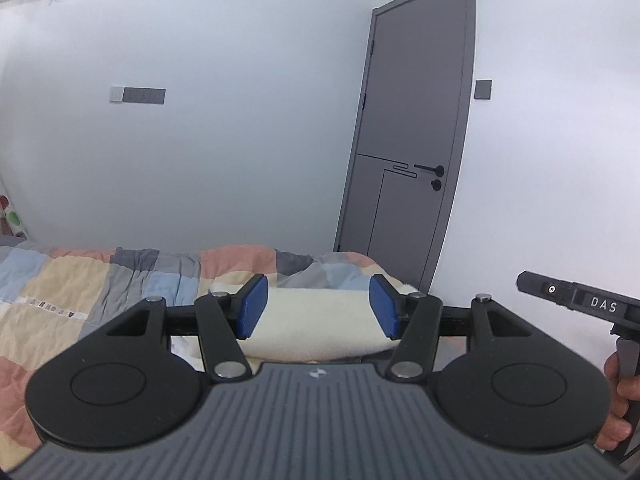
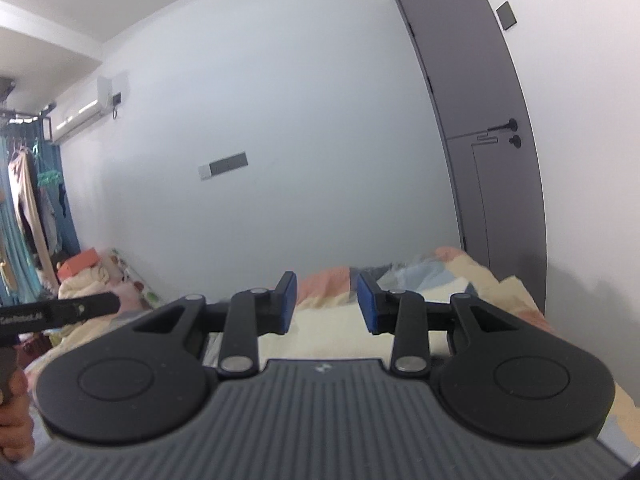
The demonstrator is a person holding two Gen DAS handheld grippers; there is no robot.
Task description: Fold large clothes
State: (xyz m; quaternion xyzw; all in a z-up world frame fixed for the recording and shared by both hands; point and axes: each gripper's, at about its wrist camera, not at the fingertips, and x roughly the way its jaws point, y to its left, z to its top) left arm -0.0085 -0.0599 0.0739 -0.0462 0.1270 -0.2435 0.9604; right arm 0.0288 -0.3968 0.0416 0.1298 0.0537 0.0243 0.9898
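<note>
A cream fleece garment lies folded on the patchwork bed cover. In the left wrist view it shows between and beyond the blue pads of my left gripper, which is open and empty above it. My right gripper is open and empty too, held above the same cream garment. The right gripper's body shows at the right edge of the left wrist view, and the left gripper's body shows at the left edge of the right wrist view.
A grey door stands behind the bed's far right corner. A white wall with a switch panel runs behind the bed. Hanging clothes and piled bedding are at the far left.
</note>
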